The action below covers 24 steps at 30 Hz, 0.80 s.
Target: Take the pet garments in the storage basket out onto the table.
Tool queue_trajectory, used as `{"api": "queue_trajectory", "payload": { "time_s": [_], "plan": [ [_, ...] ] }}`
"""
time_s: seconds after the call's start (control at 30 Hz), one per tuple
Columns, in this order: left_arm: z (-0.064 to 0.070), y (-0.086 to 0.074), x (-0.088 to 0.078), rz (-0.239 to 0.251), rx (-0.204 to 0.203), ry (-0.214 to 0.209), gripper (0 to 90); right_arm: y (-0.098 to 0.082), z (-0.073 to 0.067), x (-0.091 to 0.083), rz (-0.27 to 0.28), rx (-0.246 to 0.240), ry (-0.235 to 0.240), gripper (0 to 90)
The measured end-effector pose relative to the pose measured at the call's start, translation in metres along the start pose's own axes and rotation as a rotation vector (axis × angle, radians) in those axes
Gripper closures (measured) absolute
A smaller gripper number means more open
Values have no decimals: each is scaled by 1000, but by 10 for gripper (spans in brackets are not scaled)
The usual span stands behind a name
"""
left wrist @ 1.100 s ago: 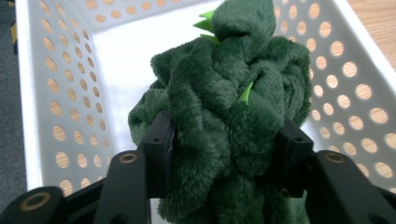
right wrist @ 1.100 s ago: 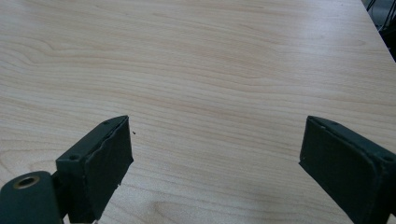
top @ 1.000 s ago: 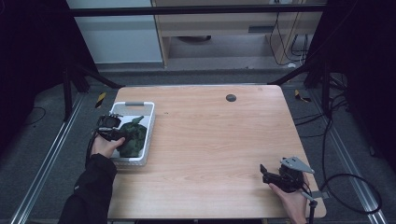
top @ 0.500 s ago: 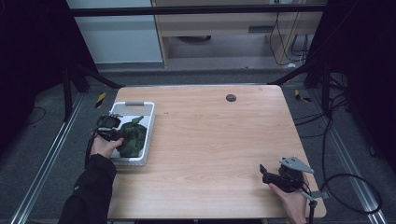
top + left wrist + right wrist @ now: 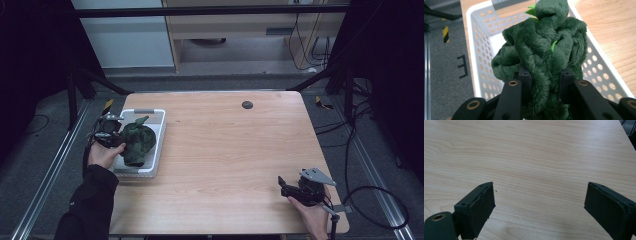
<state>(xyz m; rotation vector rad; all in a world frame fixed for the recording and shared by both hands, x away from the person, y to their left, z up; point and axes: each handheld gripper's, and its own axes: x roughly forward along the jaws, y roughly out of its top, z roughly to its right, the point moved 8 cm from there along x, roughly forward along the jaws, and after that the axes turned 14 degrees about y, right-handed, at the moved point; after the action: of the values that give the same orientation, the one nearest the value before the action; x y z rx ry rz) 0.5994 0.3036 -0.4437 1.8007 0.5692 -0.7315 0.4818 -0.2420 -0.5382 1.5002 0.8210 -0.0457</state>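
A dark green plush toy (image 5: pixel 137 143) with light green bits hangs over the white perforated basket (image 5: pixel 156 148) at the table's left side. My left gripper (image 5: pixel 118 138) is shut on the plush toy (image 5: pixel 544 52), its black jaws pressed into the fuzzy fabric from both sides above the basket (image 5: pixel 477 62). My right gripper (image 5: pixel 286 189) rests near the table's front right corner, held by a hand. In the right gripper view the right gripper (image 5: pixel 537 207) stands wide open over bare wood with nothing between its jaws.
A small dark round disc (image 5: pixel 247 105) lies on the wooden table (image 5: pixel 235 150) near its far edge. Cables (image 5: pixel 370 195) trail on the floor to the right. A yellow-black tape mark (image 5: pixel 446 33) sits on the grey floor left of the table.
The left gripper has lifted the plush toy slightly and shifted it toward the basket's middle. The right gripper has stayed in place.
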Motion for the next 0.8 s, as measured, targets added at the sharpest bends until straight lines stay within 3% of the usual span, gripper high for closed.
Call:
{"api": "queue_trajectory", "payload": {
  "time_s": [0.57,0.8],
  "plan": [
    [-6,20,-40,83,21,-4,706,0,0,0,0,-1,-1,95],
    [0,29,-60,118,57,-23,706,0,0,0,1,-8,-3,96]
  ]
}}
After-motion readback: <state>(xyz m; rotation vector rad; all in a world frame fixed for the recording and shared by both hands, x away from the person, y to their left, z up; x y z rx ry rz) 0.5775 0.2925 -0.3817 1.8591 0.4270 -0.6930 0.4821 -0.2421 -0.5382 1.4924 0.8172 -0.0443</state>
